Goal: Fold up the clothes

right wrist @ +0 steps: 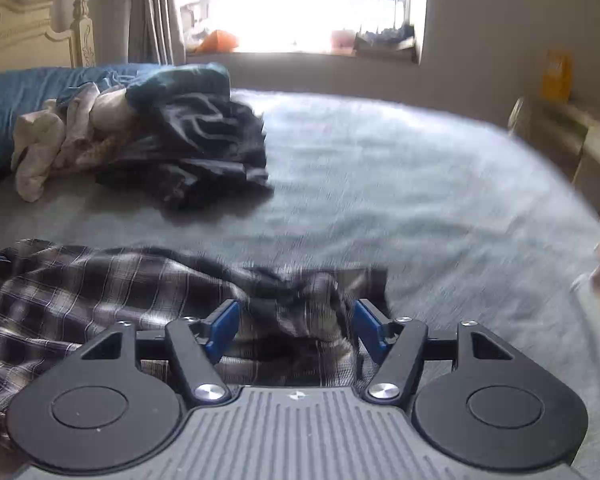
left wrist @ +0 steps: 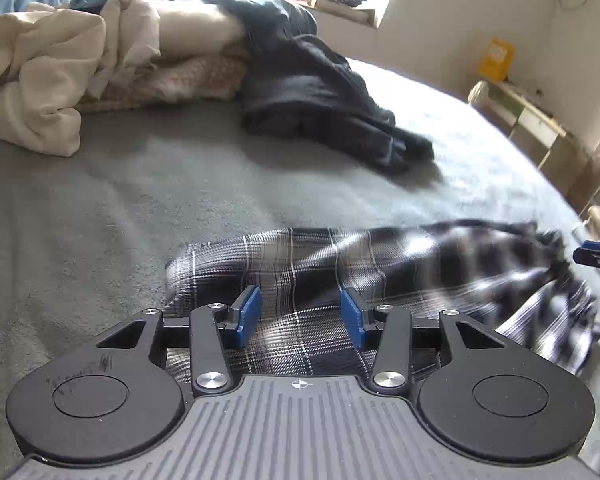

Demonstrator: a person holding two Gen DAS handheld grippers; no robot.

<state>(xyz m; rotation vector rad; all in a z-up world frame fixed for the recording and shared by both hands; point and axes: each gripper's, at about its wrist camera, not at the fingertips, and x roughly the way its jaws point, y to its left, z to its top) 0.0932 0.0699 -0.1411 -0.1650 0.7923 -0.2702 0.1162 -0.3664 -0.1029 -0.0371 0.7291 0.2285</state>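
plaid garment on bed, left gripper & right gripper jaws apart, gripping nothing

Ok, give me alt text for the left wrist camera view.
The left gripper hangs open over a rumpled black-and-white plaid garment on a grey bed. Behind lie a dark garment and a cream pile of clothes.

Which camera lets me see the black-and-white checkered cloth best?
The left wrist view. There the checkered cloth stretches across the grey bed cover, and its white lines look sharp near the left gripper. In the right wrist view the cloth is blurrier, bunched up, and runs off the left edge.
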